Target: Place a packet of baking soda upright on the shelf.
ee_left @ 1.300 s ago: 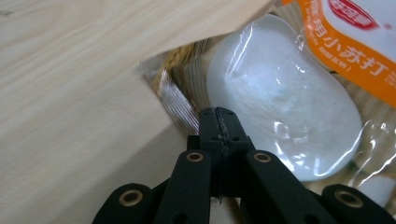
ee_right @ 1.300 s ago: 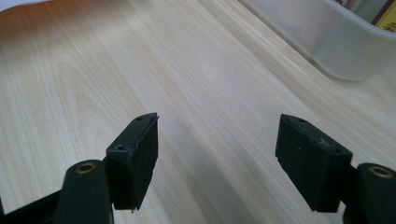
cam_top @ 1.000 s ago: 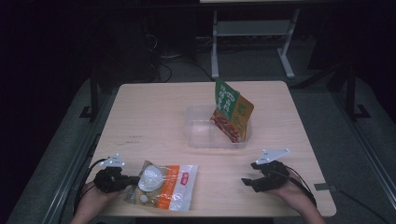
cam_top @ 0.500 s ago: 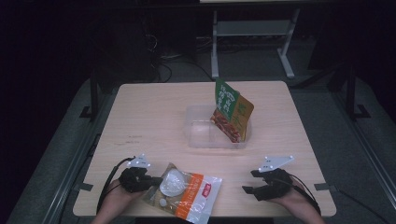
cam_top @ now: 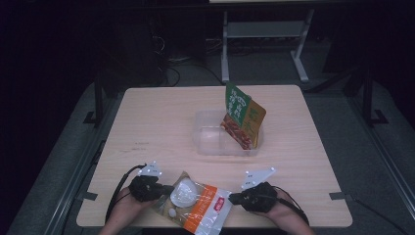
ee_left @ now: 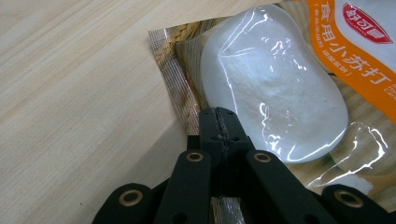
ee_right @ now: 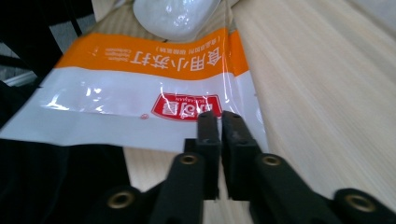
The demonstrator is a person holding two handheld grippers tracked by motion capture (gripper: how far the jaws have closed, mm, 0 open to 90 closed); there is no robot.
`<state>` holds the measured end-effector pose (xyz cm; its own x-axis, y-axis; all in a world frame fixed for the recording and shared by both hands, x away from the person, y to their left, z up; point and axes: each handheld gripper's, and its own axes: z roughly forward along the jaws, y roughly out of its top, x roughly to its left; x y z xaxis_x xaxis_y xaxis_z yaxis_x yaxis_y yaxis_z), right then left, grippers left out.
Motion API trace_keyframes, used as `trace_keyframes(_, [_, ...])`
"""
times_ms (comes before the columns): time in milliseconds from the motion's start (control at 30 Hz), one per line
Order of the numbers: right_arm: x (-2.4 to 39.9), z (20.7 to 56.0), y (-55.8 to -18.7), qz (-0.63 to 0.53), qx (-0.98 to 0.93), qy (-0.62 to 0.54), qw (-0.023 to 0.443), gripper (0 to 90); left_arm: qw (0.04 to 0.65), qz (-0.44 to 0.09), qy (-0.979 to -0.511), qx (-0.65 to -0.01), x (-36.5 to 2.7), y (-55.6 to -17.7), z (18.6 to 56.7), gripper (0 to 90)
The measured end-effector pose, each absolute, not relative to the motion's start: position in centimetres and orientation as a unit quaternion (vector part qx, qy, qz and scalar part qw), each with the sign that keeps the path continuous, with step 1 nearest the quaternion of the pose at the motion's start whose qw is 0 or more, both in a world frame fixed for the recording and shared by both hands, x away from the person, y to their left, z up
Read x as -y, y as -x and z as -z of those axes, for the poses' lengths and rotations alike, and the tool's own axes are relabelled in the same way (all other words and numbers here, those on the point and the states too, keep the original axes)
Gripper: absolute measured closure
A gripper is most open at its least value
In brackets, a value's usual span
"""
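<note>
High view is showing the wooden table [cam_top: 161, 117] spreading under everything, with a clear plastic container [cam_top: 215, 139] sitting near its middle and a green and orange packet [cam_top: 243, 117] leaning upright inside the container's right half. Nearer the person, at the table's front edge, a bag of white powder [cam_top: 195, 205] with an orange band is lying slanted, one corner hanging past the edge. The left gripper [cam_top: 164, 188] is meeting the bag's left end, and the right gripper [cam_top: 234, 198] is meeting its right end.

Left gripper view is showing the jaws pressed together on the bag's [ee_left: 280, 84] crimped seal, just beside the white bulge of powder, so that side is pinching the bag. Right gripper view is showing the jaws standing almost closed at the white border of the bag [ee_right: 154, 88], below the red logo; a thin gap is remaining between them, and I cannot tell whether the film is actually sitting in it.

Judging by this, the step in hand is taking hold of the bag by both ends, with the lift not yet begun. The next move is calling for a sure grip on the right end, then raising both ends evenly so the loose powder is not sagging to one side, and carrying the bag toward the container's free left half.
</note>
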<state>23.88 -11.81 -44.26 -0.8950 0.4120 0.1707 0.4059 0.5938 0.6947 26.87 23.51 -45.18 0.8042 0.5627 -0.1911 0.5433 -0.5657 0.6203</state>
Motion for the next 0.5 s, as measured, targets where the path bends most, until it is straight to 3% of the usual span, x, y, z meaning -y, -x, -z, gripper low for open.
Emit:
trace_keyframes(133, [10.4, 45.6, -24.3, -0.354, -0.91, -0.215, 0.004, 89.9, 0.347, -0.014, -0.883, -0.315, -23.4, -26.7, 45.2, 89.9])
trace_keyframes(500, [10.0, 45.9, -25.8, -0.316, -0.926, -0.194, 0.07, 90.0, 0.357, 0.011, -0.877, -0.32, -22.7, -26.0, 45.4, 89.9])
